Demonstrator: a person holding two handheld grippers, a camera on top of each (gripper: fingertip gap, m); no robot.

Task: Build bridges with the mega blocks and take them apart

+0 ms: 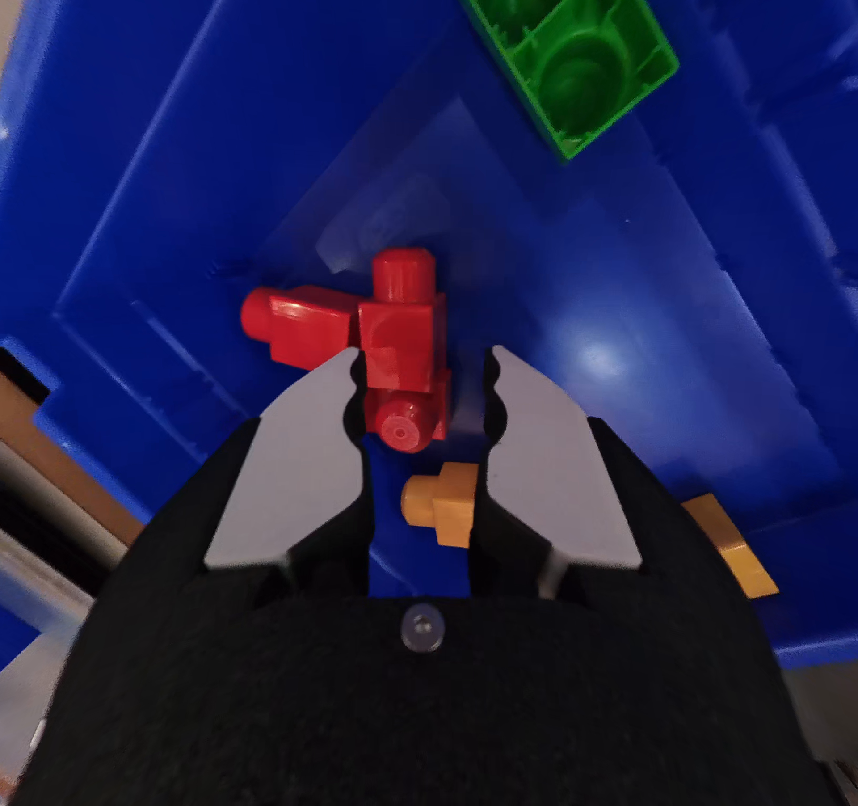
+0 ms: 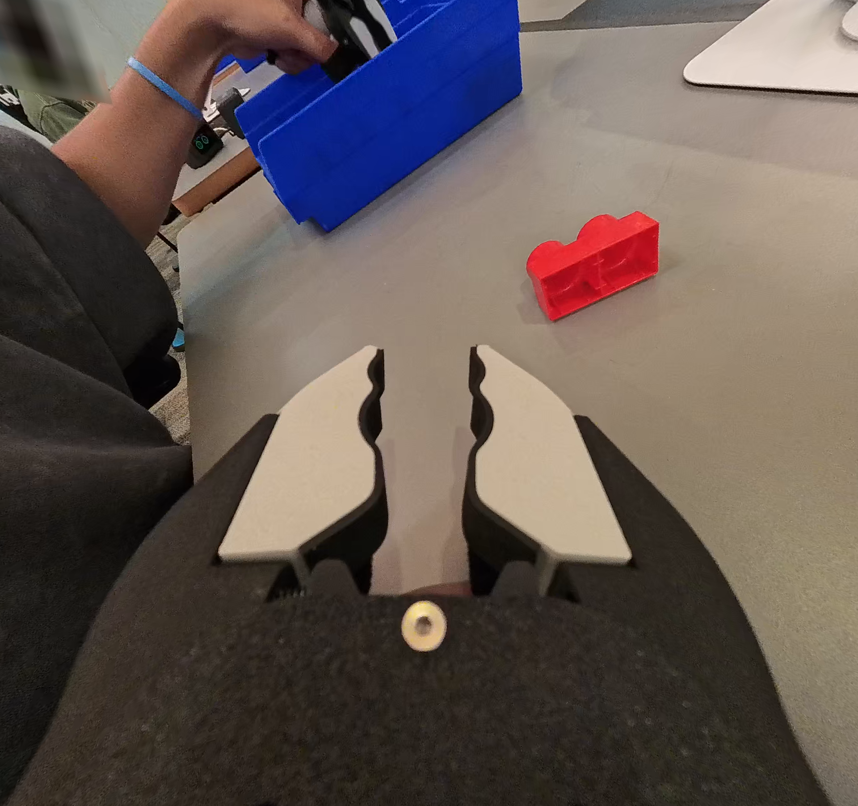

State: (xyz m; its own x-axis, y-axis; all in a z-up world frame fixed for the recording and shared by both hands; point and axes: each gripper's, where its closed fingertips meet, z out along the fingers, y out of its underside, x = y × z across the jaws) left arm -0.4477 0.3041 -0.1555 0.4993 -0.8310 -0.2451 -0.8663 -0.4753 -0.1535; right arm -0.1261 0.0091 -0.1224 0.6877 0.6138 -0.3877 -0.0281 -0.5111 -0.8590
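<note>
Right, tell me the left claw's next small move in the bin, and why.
Probably ease the left claw slightly forward and close on the red block. It is open inside the blue bin, and the block already sits between its tips, close against the left one. The orange block lies nearer, lower down.

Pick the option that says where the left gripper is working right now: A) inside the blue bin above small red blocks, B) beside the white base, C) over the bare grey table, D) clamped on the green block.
A: the open left gripper points down into the blue bin, its fingertips astride the red blocks.
</note>
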